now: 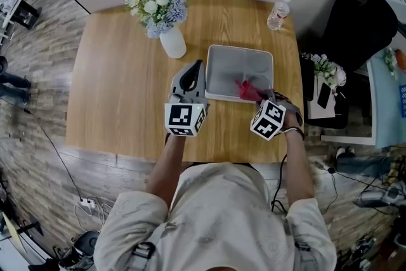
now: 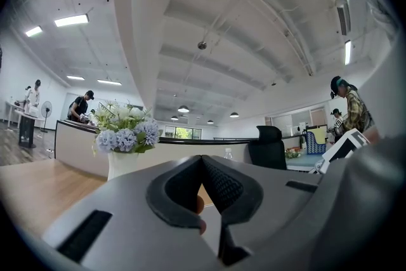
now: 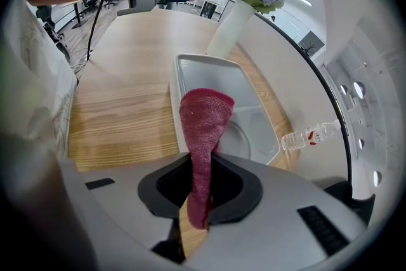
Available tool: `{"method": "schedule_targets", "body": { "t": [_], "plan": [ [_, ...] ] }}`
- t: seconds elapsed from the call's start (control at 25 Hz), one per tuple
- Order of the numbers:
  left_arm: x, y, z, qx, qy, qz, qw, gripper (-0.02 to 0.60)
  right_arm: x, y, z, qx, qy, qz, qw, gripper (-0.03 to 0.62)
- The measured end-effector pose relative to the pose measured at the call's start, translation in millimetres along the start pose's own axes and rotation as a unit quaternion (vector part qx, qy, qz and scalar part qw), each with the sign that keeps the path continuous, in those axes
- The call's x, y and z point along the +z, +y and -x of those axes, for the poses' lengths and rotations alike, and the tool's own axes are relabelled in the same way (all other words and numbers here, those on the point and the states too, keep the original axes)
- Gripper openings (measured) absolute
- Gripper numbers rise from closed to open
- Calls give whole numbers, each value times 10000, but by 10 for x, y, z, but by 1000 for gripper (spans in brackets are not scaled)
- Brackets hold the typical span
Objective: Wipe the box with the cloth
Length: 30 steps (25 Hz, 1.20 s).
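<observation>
There are two grippers, and each carries one marker cube. The left gripper (image 1: 193, 76) is beside the near left corner of the box. In its own view its jaws are pressed together with nothing between them. The right gripper (image 1: 258, 98) is at the near right corner of the box, and its jaws pinch the one red cloth (image 3: 202, 127).

The cloth is dark red with a rough woven surface. It runs out from the jaws as a folded band that becomes wider towards its rounded end. This end is over the near right part of the one box (image 3: 216, 76). I cannot tell if it touches the bottom.

The box is light grey, shallow, open on top and rectangular with rounded corners. It sits on the one wooden table (image 1: 120, 92). Only the right gripper view shows a low ridge across its floor and a round shape pressed into it.

Behind the box on the left stands one white vase (image 1: 172, 42) with white and pale blue flowers. At the far right edge of the table stands one clear water bottle (image 1: 278, 13).

The left gripper view looks level across the room, so it alone shows a black office chair (image 2: 269, 146), ceiling lamps and several persons far away.
</observation>
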<state>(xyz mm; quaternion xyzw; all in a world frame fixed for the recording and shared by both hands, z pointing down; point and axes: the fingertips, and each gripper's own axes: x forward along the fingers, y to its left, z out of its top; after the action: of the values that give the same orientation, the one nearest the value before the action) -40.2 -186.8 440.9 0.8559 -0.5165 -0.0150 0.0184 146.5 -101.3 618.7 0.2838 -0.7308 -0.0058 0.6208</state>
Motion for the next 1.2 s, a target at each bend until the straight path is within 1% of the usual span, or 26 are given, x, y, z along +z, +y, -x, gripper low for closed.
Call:
{"method": "schedule_targets", "body": {
  "t": [0.24, 0.52, 0.88, 1.2],
  "plan": [
    [3, 44, -14, 43, -22, 6, 10000, 14, 21, -107, 27, -121, 59, 89, 9999, 66],
    [9, 97, -21, 76, -46, 8, 10000, 13, 136, -338, 157, -342, -60, 83, 9994, 66],
    [55, 181, -36, 151, -119, 19, 9998, 14, 450, -757, 370, -837, -408, 215, 9954, 66],
    [73, 311, -53, 288, -151, 46, 9995, 14, 747, -1048, 390, -1070, -606, 381, 9917, 66]
  ]
}}
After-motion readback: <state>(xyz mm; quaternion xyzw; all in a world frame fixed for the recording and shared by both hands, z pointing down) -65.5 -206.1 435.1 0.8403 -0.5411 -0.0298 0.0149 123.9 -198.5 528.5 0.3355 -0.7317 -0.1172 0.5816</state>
